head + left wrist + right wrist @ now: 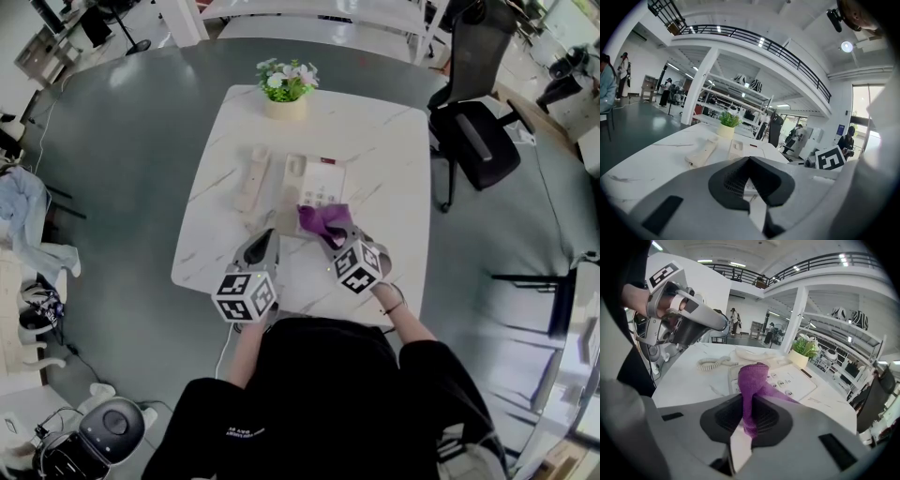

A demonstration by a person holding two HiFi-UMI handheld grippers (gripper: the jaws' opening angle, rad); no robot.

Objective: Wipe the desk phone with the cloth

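The right gripper [330,236], clamped on a crumpled purple cloth [323,220], holds it over the near end of the cream desk phone [317,186], whose length runs straight ahead, while the left gripper [266,242], closed and empty, hovers just left of that end.

Bright even overhead lighting; soft shadows; strong fisheye distortion, dark vignetted corners.

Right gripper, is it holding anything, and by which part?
The right gripper pinches the purple cloth by one bunched end; the rest drapes onto the phone.
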